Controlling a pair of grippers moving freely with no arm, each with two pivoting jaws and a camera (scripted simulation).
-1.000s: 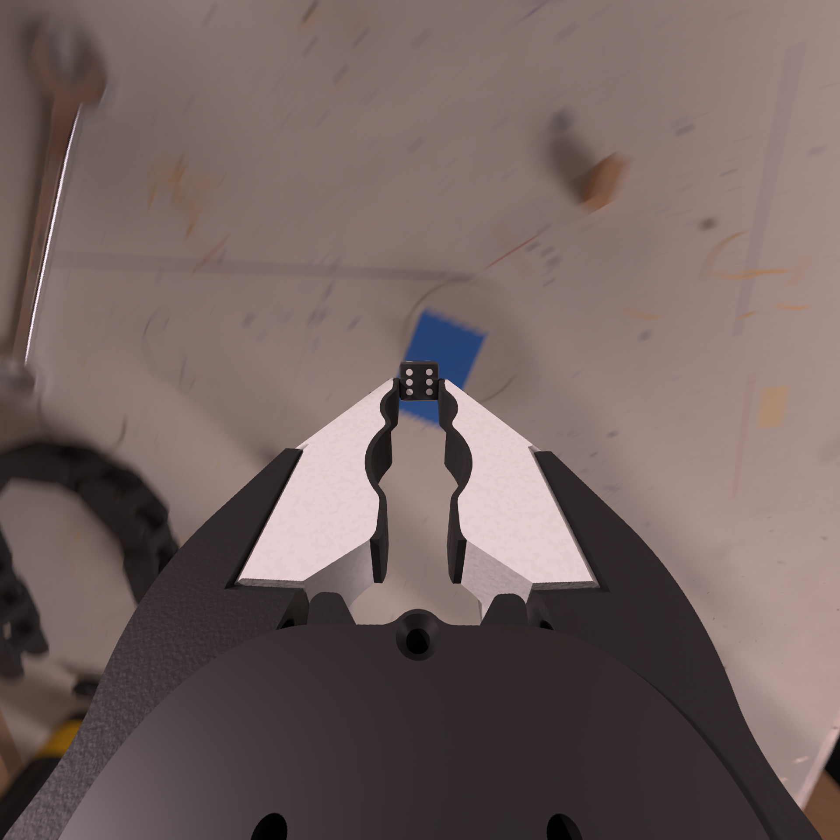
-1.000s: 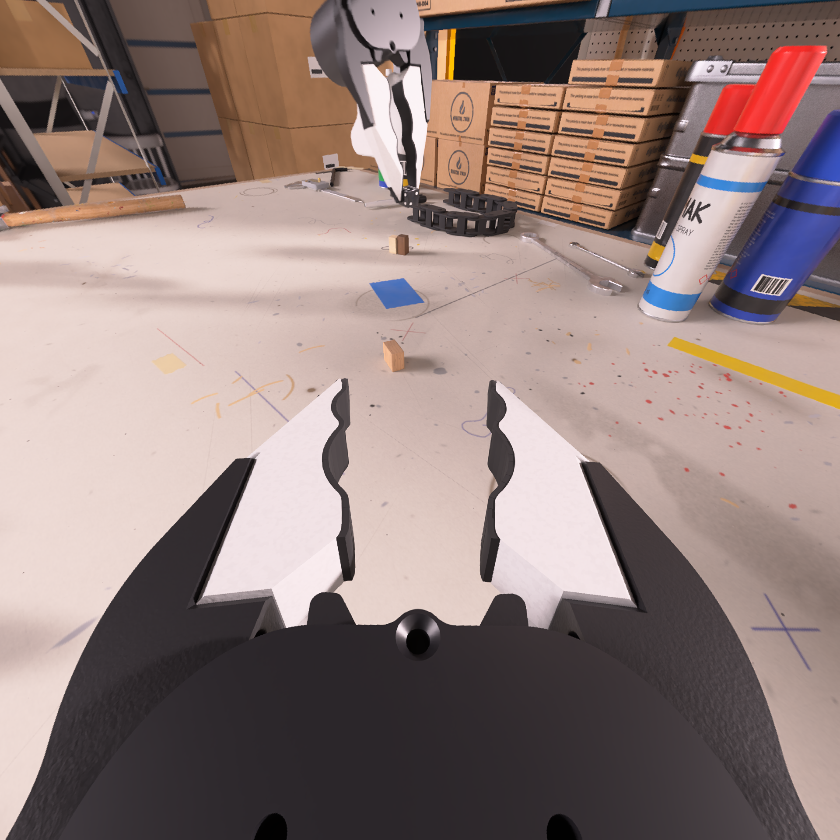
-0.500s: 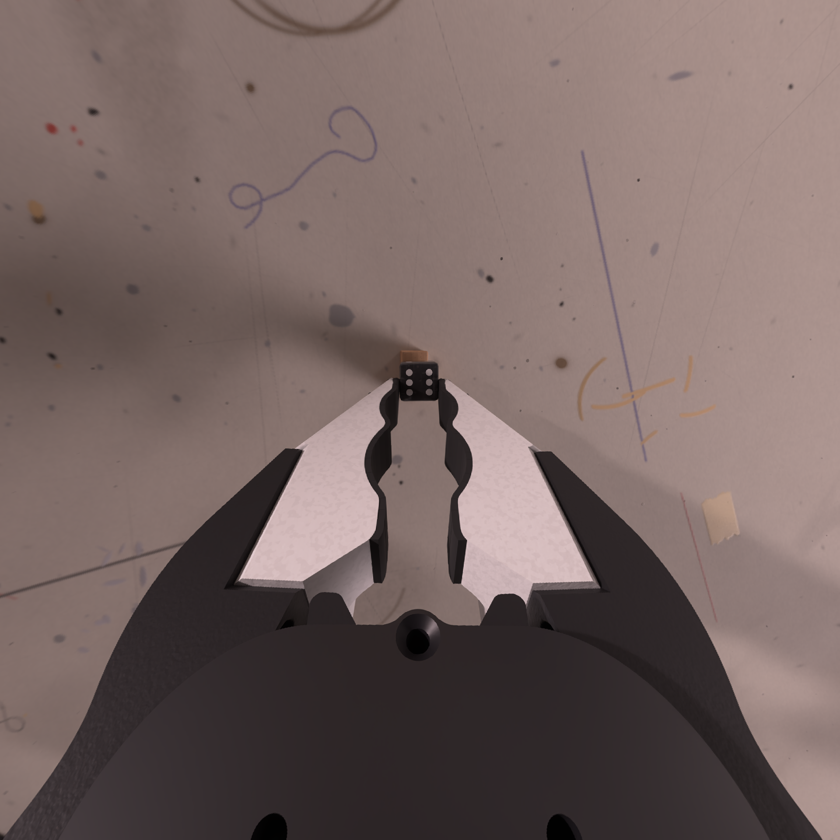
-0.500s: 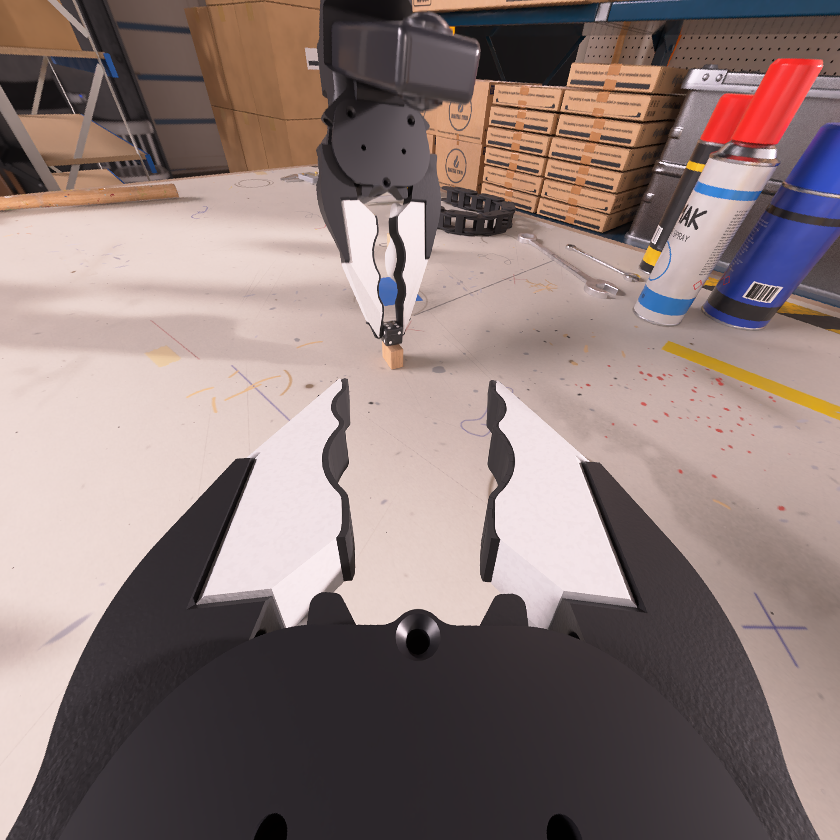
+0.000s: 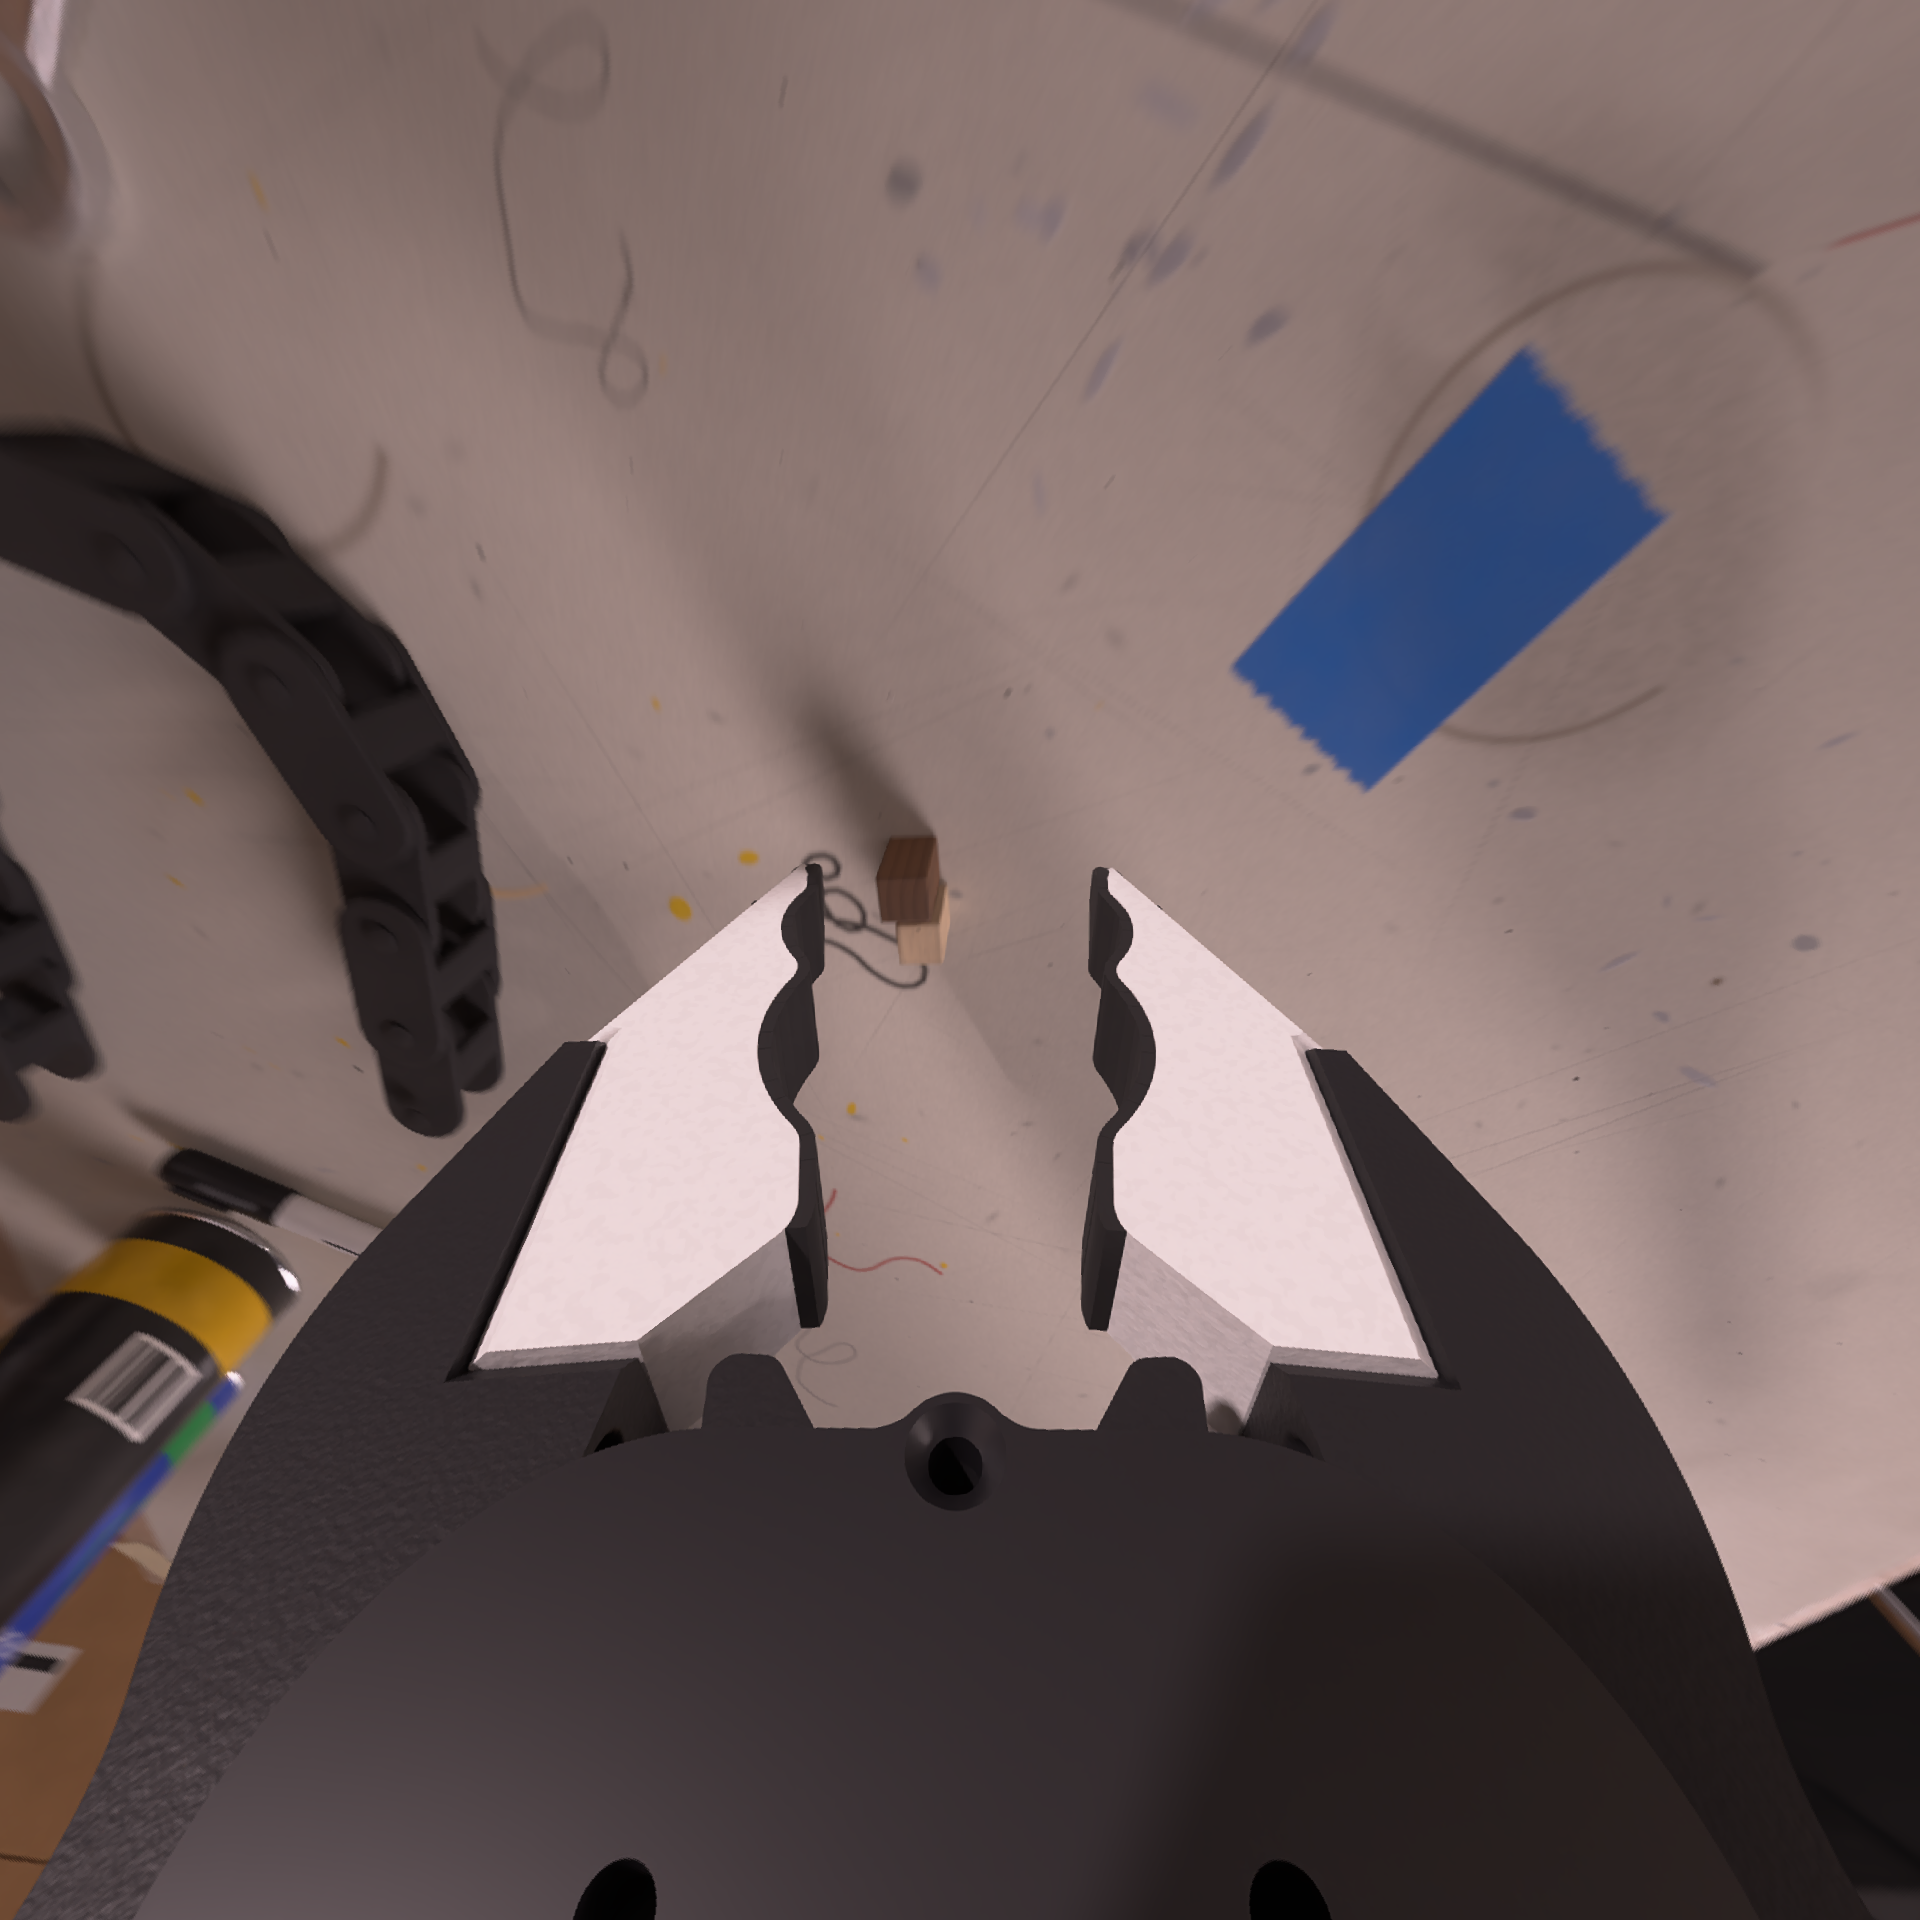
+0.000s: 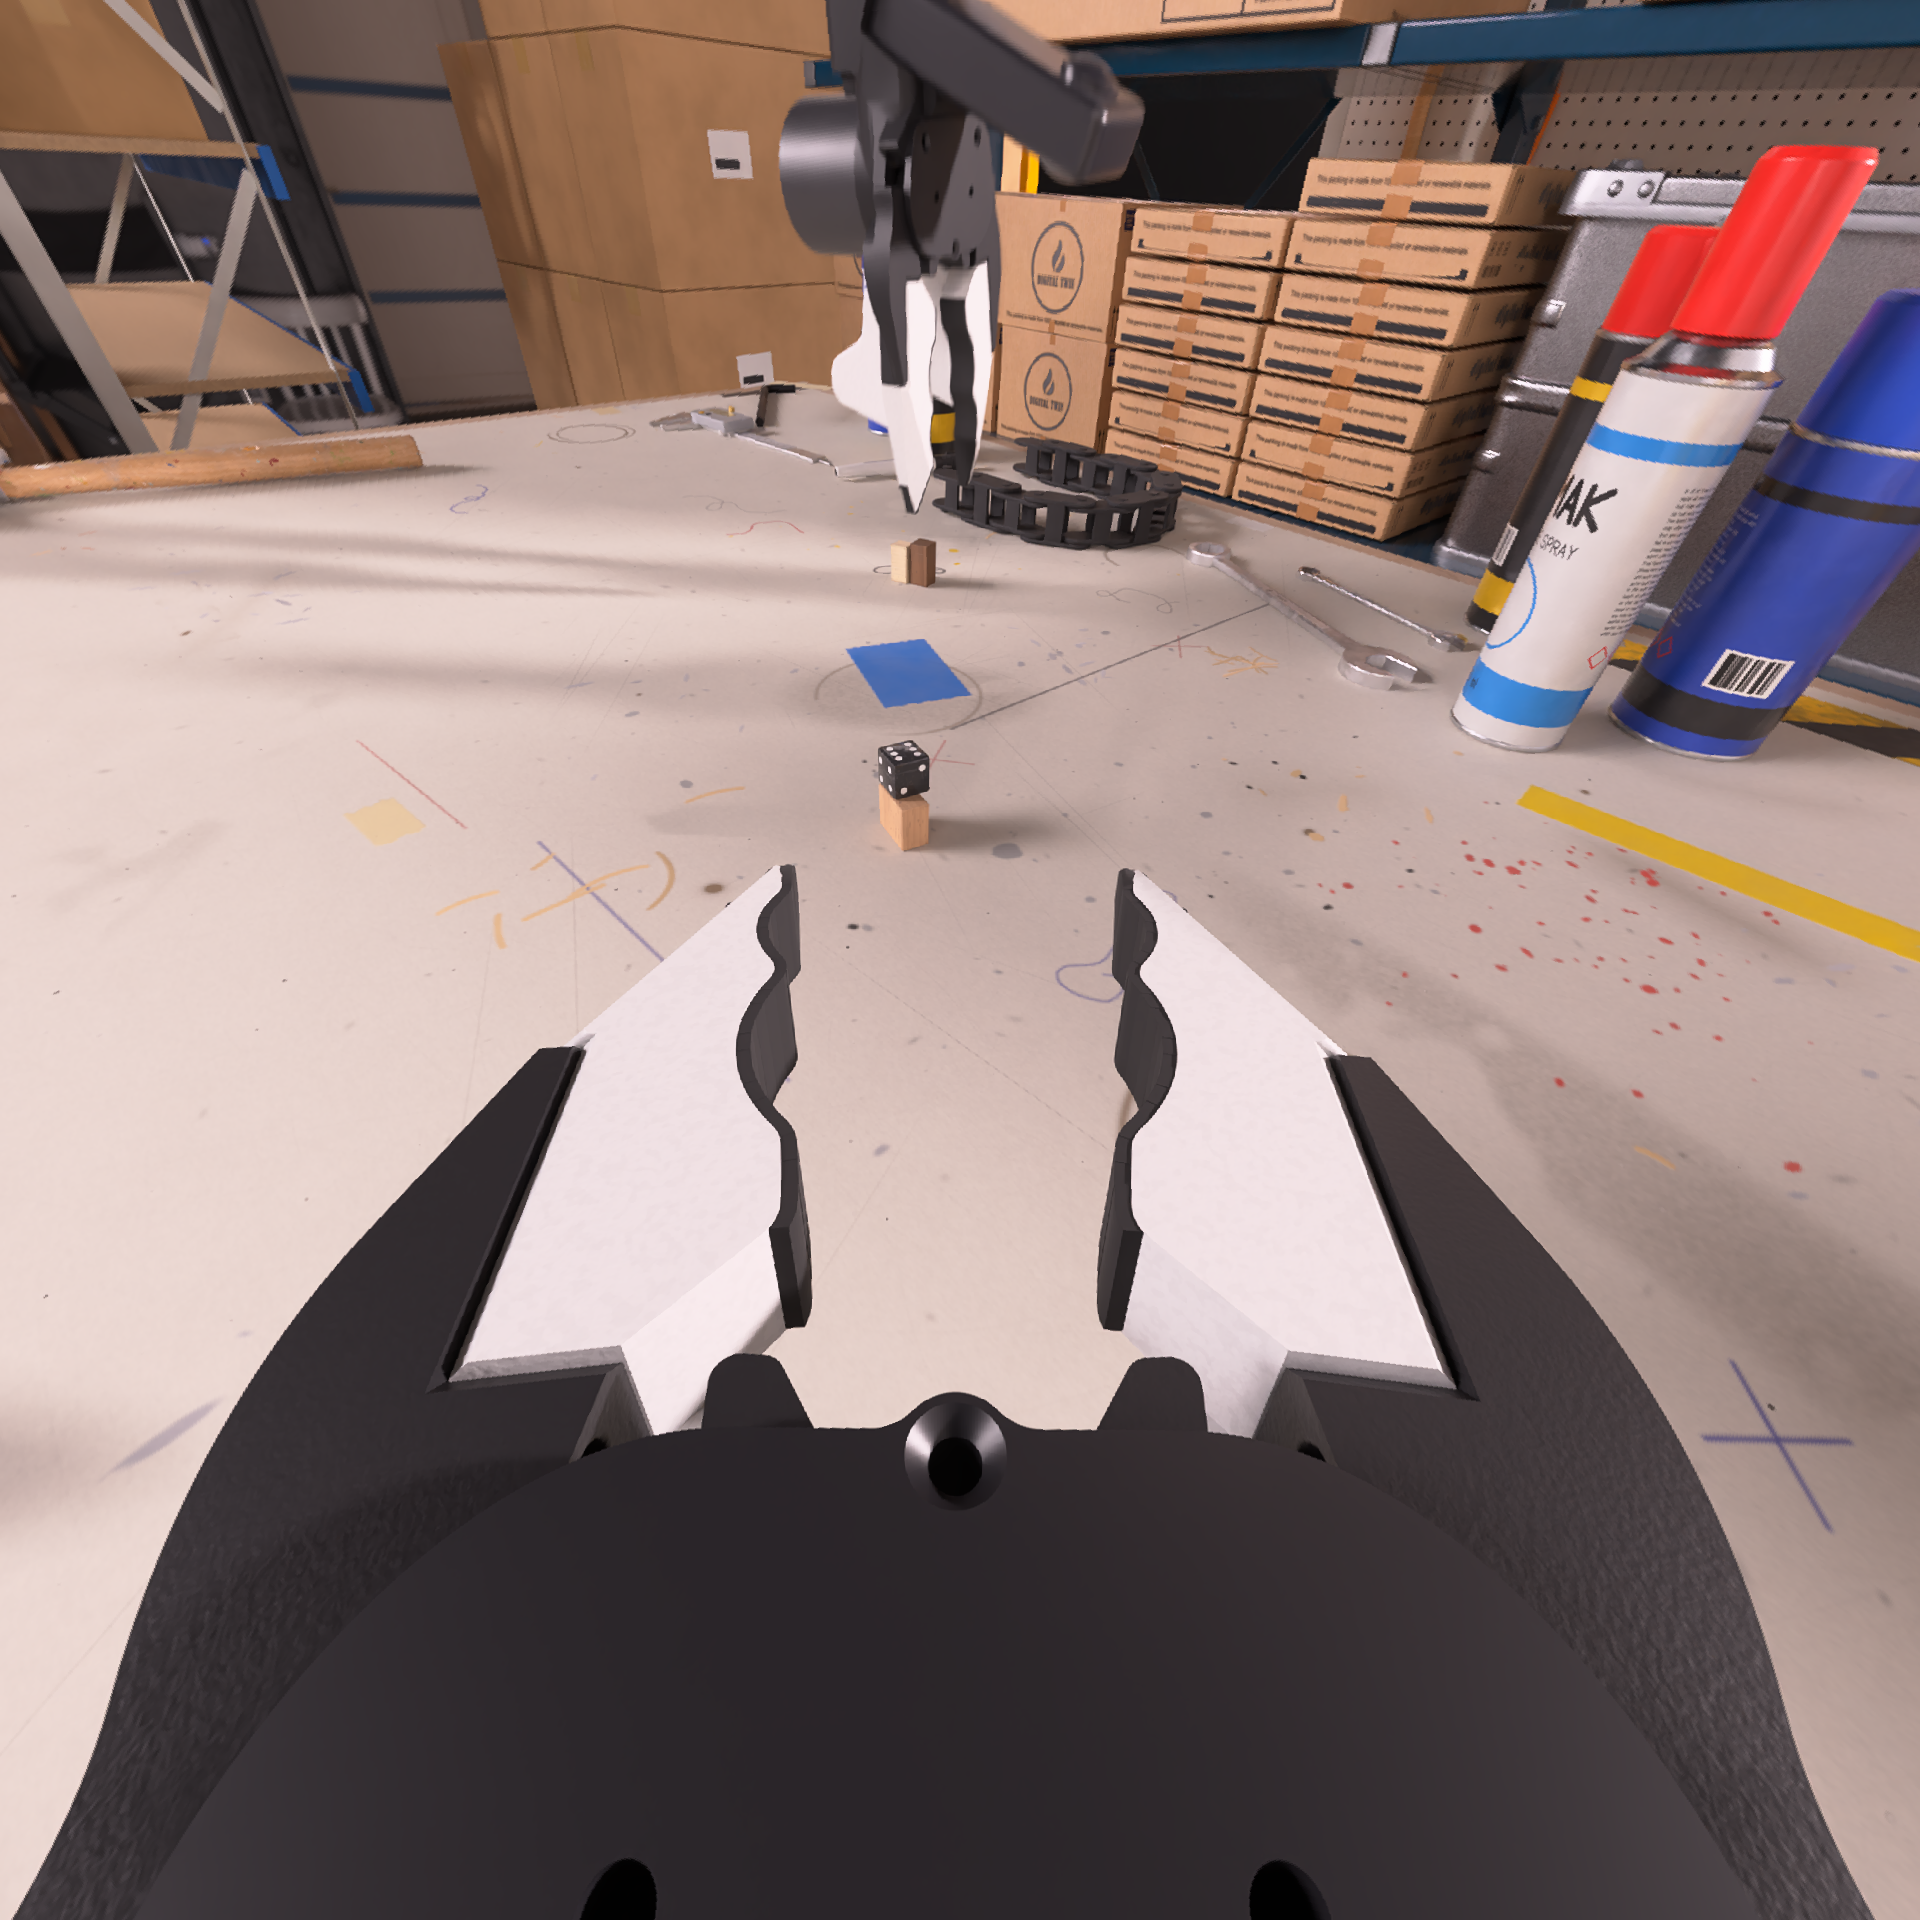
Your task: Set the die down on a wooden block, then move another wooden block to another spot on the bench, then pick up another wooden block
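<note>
The black die (image 6: pixel 903 769) is sitting on top of a light wooden block (image 6: pixel 904 820) on the bench (image 6: pixel 312 935), a little askew on it, just beyond the tips of the right gripper (image 6: pixel 956 883). That gripper is hovering low over the bench with its jaws spread wide and nothing between them.

Farther off, past a blue tape patch (image 6: pixel 906 672), a second pair of blocks is standing side by side and touching: a dark brown block (image 5: pixel 908 881) and a pale block (image 5: pixel 925 940). The left gripper (image 5: pixel 951 883) is hanging above them, pointing down, its jaws wide apart and holding nothing; in its own view the two blocks are lying just ahead of the fingertips, closer to the left finger (image 5: pixel 707 1081).

A black cable chain (image 6: pixel 1060 499) is lying to the right of that far pair. Two wrenches (image 6: pixel 1299 623) and leaning spray cans (image 6: pixel 1621 499) are lining the right side, with stacked cardboard boxes (image 6: pixel 1299 343) behind. A wooden handle (image 6: pixel 218 465) is lying at the far left
</note>
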